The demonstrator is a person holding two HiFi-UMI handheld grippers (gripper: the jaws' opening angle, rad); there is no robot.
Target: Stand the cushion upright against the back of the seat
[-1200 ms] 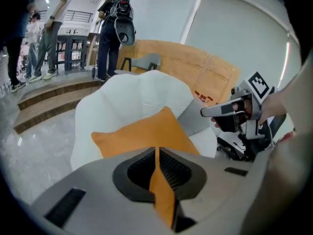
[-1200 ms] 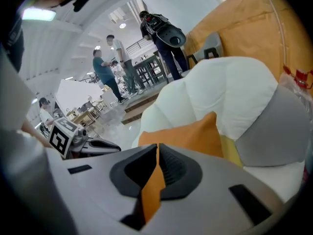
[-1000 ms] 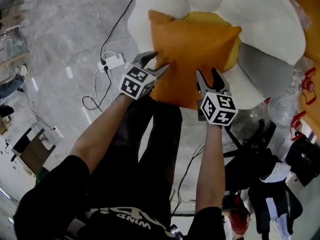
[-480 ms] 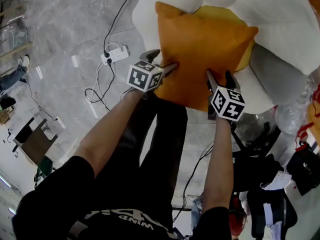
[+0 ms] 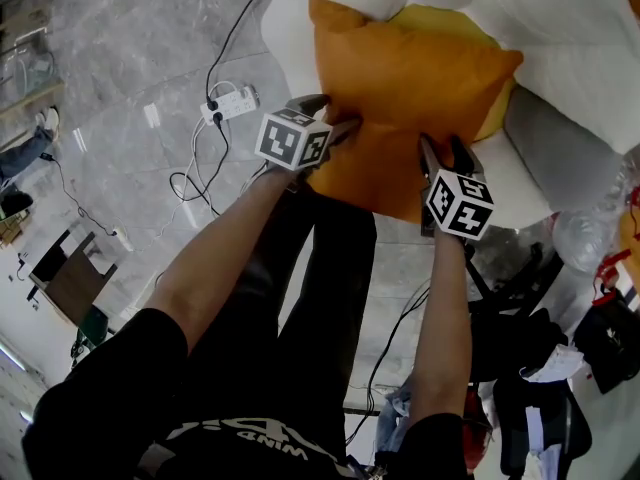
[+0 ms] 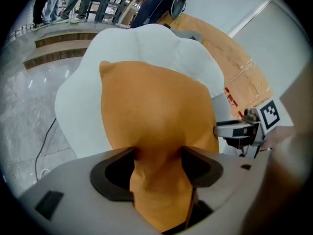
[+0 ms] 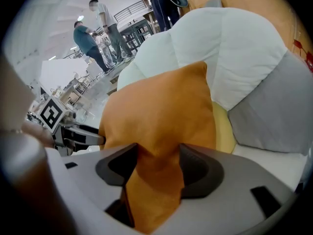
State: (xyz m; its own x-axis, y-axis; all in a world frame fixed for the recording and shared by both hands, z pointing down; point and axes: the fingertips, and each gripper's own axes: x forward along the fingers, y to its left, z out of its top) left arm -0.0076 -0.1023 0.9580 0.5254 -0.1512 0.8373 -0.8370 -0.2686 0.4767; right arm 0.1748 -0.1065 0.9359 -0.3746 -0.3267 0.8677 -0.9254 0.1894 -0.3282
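Note:
An orange cushion (image 5: 410,78) stands tilted on the white puffy seat (image 5: 560,28), its top leaning on the seat's back. My left gripper (image 5: 335,120) pinches the cushion's lower left corner (image 6: 156,116), and fabric bunches between its pads (image 6: 159,155). My right gripper (image 5: 443,153) holds the lower right corner (image 7: 161,111) in the same way (image 7: 159,153). Both pairs of jaws are closing on the fabric between them. Each gripper shows at the edge of the other's view.
A yellow cushion (image 5: 440,18) lies behind the orange one and a grey cushion (image 5: 565,143) to its right. A power strip with cables (image 5: 228,106) lies on the marble floor at the left. Bags and clutter (image 5: 560,368) fill the lower right. People stand far off (image 7: 90,40).
Both grippers have carried the cushion lower and further in against the white seat. Their hold on the two lower corners is the same.

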